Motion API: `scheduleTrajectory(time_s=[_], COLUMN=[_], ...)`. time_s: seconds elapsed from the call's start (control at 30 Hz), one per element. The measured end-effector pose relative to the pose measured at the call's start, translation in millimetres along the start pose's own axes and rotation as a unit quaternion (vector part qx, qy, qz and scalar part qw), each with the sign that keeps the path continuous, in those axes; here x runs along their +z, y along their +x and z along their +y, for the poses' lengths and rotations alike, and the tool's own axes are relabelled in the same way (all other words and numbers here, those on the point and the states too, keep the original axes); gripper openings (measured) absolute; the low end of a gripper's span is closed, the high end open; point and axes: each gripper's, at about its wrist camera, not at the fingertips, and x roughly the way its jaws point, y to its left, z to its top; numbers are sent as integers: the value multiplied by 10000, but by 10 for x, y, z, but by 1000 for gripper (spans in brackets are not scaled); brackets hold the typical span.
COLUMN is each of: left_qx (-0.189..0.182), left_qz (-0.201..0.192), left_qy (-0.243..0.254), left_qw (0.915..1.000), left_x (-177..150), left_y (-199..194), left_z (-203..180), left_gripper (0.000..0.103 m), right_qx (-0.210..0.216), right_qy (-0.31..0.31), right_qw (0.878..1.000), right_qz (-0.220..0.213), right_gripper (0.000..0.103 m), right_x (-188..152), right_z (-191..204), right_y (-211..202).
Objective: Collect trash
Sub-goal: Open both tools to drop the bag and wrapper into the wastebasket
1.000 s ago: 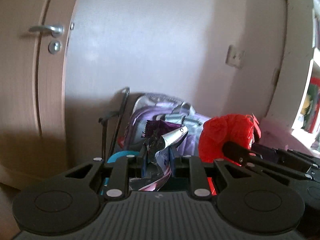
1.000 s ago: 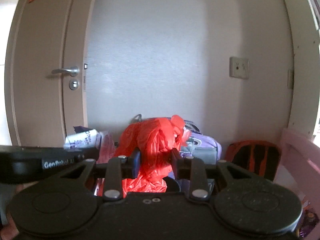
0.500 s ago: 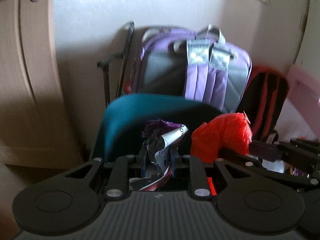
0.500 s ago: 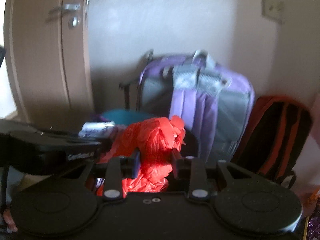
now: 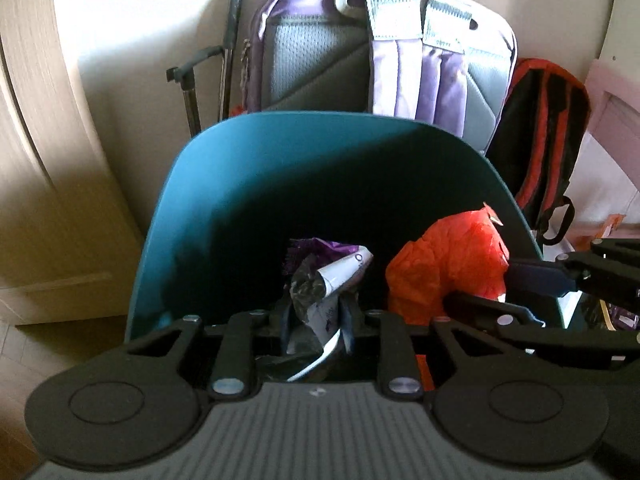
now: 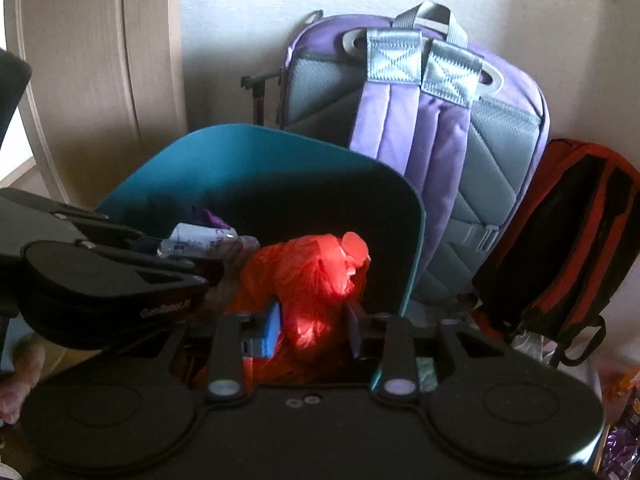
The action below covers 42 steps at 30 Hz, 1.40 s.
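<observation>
A teal bin [image 5: 320,116] stands open below both grippers, its inside dark. My left gripper [image 5: 316,308] hangs over its mouth, jaws opening, with crumpled silver and purple wrappers [image 5: 332,276] still upright between the pads. Just to the right, over the same bin [image 6: 260,130], my right gripper [image 6: 314,312] holds a scrunched red plastic bag [image 6: 316,276]. Its jaws are opening too, and the bag still fills the gap. The left wrist view shows the red bag [image 5: 448,264] at the right. In the right wrist view the wrappers [image 6: 200,236] show at the left.
A purple and grey backpack [image 5: 384,60] leans on the wall right behind the bin. A black and red bag [image 5: 548,132] stands to its right, and a pink piece of furniture [image 5: 608,120] beyond it. A wooden door [image 5: 40,160] and black folded poles [image 5: 228,52] are at left.
Both grippers have sunk and tipped downward toward the teal bin, which now fills the lower view. The door handle has left both views. Wrappers and red bag remain between the jaws.
</observation>
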Motion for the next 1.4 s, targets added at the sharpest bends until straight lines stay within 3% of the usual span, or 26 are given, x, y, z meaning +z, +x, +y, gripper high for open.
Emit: scheduleTrajectory(time_s=[0.17,0.47,0.7,0.83,1.17,1.4], left_qx=[65,71,36,71,92,50], left_qz=[6,-156,-401,-564,-783,-883], left_qy=[-74,-159,-157,-131,-77,-65], left_qw=[10000,9997,9991,9983,9969,9961], left_x=[-49,-57,-100,-204,-579,-908], left_y=[11,-252,-667,-940,-1552,-1794], left_z=[13,8,-19,-35,-14,36], left_gripper=[46,58,59,66,67,75], right_qx=[-60,-44,-26,-15,65,153], right_qy=[-2,206,315,346,317,298], right_qw=[10000,9998,9991,9984,9970,9963], right_qz=[49,-47,-277,-436,-705,-792], right_gripper=[35,44,57,62,70,77], right_x=[-29,-69,-101,-145,-348,-557], right_z=[-17,-37,4,59,281,431], right_y=[37,-120,-469,-742,-1320,-1561])
